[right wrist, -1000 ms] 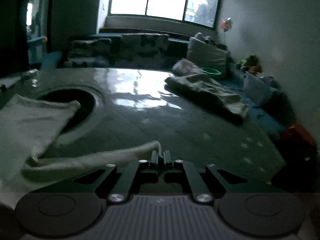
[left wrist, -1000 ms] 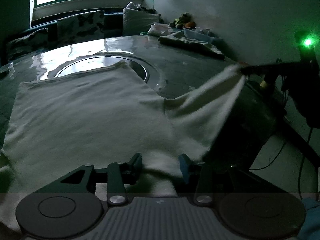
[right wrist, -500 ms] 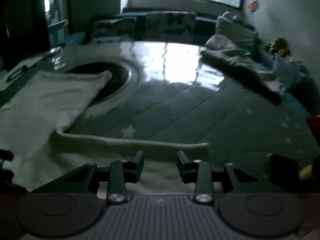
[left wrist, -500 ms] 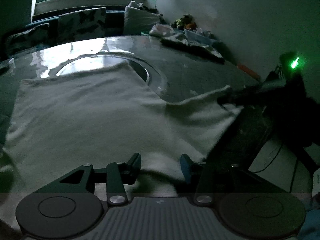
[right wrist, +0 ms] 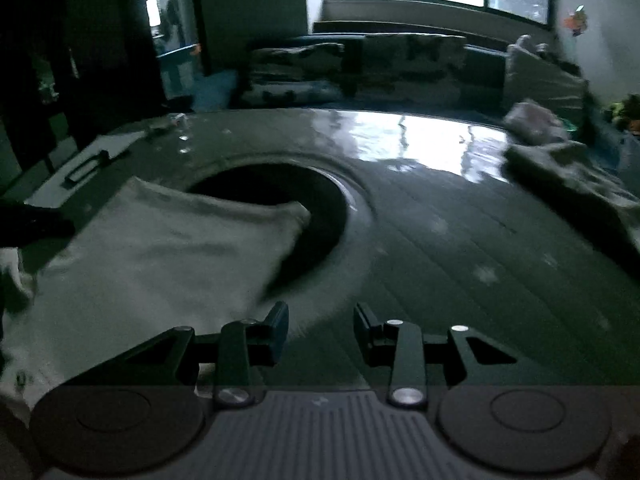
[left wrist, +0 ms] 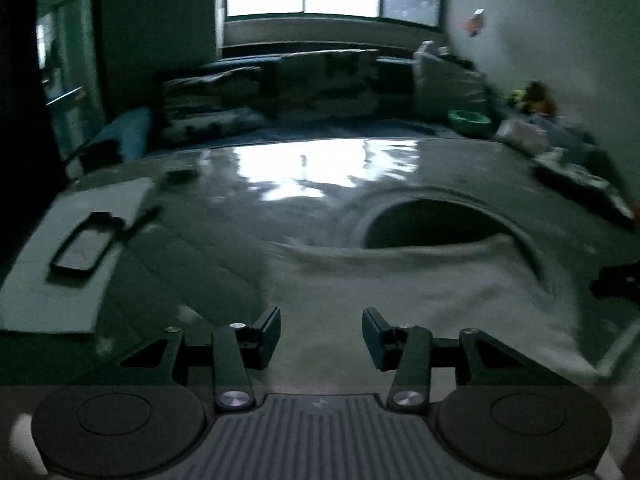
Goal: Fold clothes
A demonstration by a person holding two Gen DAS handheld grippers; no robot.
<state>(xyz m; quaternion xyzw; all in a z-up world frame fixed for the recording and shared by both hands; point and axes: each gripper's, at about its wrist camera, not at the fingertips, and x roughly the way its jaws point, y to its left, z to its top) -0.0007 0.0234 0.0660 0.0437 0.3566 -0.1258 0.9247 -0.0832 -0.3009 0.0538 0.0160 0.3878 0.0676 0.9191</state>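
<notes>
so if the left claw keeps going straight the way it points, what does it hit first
Probably the pale fabric garment spread flat on the dark glossy table, just ahead of the open left claw; beyond it, the round dark recess. Depth is uncertain.

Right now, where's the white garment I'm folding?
The white garment lies flat on the table, left of centre in the right wrist view, its far corner overlapping the dark round recess.

Both units: left gripper (left wrist: 320,330) & right gripper (right wrist: 321,326) w/ black linkage arms, silver pivot screws, dark-blue pads, ribbed grey base, round black discs.
</notes>
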